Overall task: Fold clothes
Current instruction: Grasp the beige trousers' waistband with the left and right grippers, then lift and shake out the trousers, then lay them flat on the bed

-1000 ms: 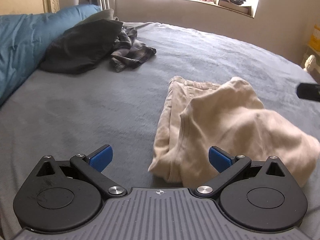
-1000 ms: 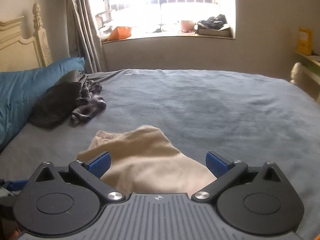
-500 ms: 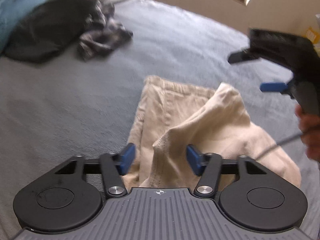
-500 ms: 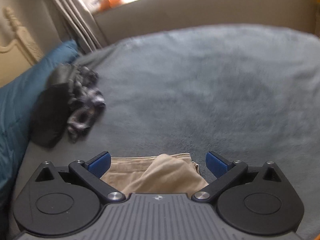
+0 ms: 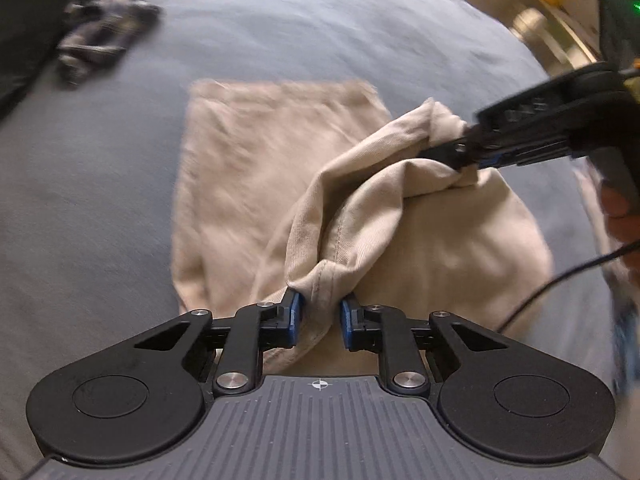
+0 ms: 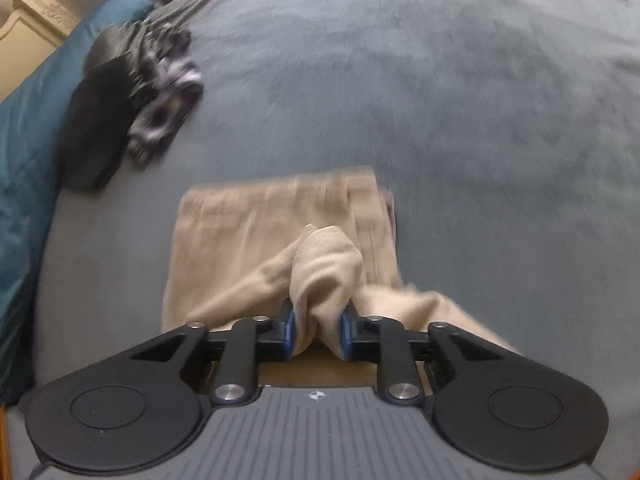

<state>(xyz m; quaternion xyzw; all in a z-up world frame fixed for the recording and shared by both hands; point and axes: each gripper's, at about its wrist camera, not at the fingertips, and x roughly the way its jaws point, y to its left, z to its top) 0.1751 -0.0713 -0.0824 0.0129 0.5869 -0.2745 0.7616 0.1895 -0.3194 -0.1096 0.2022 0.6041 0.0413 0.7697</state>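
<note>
Beige trousers (image 5: 240,168) lie partly folded on the grey-blue bed cover (image 5: 100,220), seen again as beige trousers (image 6: 248,232) in the right wrist view. My left gripper (image 5: 319,318) is closing, its blue pads pinching a bunched seamed edge of the cloth at the near side. My right gripper (image 6: 317,334) is closing too, with a thick fold of the same cloth gripped between its pads. In the left wrist view the right gripper (image 5: 464,152) comes in from the right and lifts its corner of the cloth off the bed.
A dark garment (image 6: 92,128) and a patterned one (image 6: 164,108) lie piled at the far left beside a blue pillow (image 6: 28,112). A cream headboard (image 6: 36,12) stands behind. A cable (image 5: 560,276) hangs from the right gripper, held by a hand (image 5: 620,216). Bare bed cover (image 6: 480,100) stretches to the right.
Both grippers tilted down onto the trousers and went from wide open to pinching the cloth. The right gripper came in over the right side and raised a fold.
</note>
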